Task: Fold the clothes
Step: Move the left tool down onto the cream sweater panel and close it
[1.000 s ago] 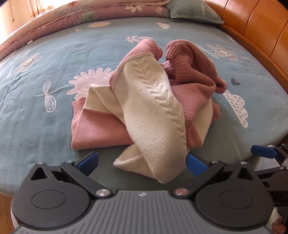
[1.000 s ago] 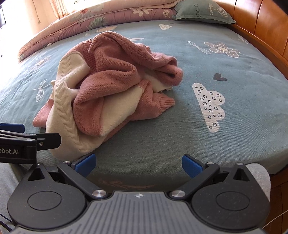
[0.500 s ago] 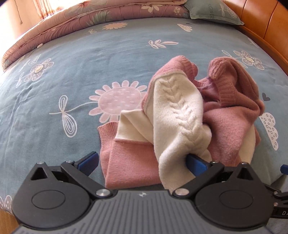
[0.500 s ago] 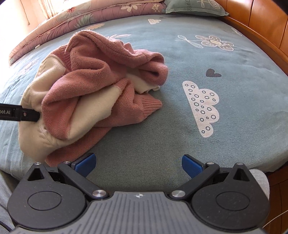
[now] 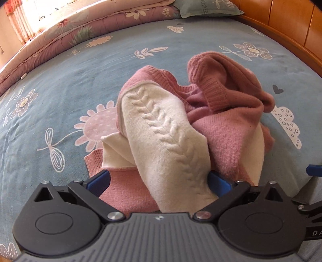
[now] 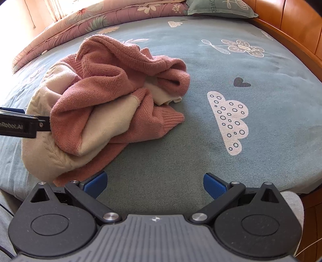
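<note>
Left claw (image 5: pixel 159 182) moved onto crumpled sweater (image 5: pixel 171 141), cream panel pointing claw-ward

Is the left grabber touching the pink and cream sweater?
Touching. In the left wrist view the sweater drapes between the left gripper's open jaws, its cream cable-knit panel lying against the right jaw.

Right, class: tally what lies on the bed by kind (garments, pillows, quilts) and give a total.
Garments: 1, the pink and cream sweater, crumpled in a heap on the bed sheet.
Pillows: 1, the green pillow at the far end.
Quilts: 1, the folded floral quilt along the far edge.
Total: 3
</note>
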Tool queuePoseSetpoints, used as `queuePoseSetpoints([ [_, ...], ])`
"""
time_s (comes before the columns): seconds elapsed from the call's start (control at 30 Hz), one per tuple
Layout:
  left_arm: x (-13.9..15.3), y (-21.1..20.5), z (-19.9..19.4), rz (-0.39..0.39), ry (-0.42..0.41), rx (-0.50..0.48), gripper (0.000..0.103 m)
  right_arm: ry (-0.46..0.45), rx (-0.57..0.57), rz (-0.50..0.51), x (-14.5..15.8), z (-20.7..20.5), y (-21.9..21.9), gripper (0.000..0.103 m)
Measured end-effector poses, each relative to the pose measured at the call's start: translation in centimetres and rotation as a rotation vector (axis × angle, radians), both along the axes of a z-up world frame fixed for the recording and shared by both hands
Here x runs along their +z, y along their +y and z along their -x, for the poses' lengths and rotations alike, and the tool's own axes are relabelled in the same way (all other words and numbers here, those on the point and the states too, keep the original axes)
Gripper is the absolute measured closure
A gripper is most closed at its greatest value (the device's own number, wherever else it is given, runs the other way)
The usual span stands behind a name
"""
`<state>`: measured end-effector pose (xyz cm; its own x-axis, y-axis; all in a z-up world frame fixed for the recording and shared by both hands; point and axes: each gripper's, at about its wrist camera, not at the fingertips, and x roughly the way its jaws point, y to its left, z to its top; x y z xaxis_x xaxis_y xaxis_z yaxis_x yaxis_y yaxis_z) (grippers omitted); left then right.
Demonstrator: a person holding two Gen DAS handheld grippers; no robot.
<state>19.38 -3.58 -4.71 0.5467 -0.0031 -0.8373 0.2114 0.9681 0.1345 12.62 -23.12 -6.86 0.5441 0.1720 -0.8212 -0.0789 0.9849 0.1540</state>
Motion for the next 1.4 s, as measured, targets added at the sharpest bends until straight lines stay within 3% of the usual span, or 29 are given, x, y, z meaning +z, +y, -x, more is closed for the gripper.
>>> queuePoseSetpoints([
  [0.1,-1.3,-0.1,0.1,0.003,0.012,-0.036,0.000,-0.005,-0.010,-0.006,0.1,0.1,-0.3,0.000],
  [0.2,-1.8,0.7,0.8,0.065,-0.013,-0.051,0.000,-0.003,-0.024,-0.014,0.0,0.1,-0.7,0.000],
  [0.37,-3.5,4.1,0.6,0.291,0.024,0.005,0.000,0.001,-0.018,-0.029,-0.4,0.2,-0.8,0.000],
  [0.43,-4.0,4.6,1.0,0.320,0.011,0.002,0.000,0.001,-0.010,-0.031,-0.5,0.2,-0.8,0.000],
  [0.7,-3.7,5.5,1.4,0.366,-0.028,-0.019,0.000,0.005,-0.006,-0.039,-0.7,0.0,-1.1,0.000],
  [1.03,1.1,10.5,2.9,0.310,-0.179,-0.020,0.000,-0.030,-0.007,-0.011,0.5,-0.9,-1.2,0.000],
  [1.1,0.8,11.5,2.6,0.295,-0.176,0.006,0.001,-0.039,-0.001,-0.004,0.8,-1.1,-0.8,0.000],
  [1.17,-0.3,11.7,1.7,0.288,-0.117,0.025,0.001,-0.050,0.015,0.004,1.2,-1.3,-0.1,0.000],
  [1.27,-1.9,10.3,0.8,0.307,-0.057,-0.033,0.001,-0.060,0.044,0.019,1.6,-1.6,1.1,0.000],
  [1.4,-2.6,8.4,-1.7,0.329,-0.081,-0.083,0.000,-0.070,0.081,0.039,1.8,-1.8,2.4,0.000],
])
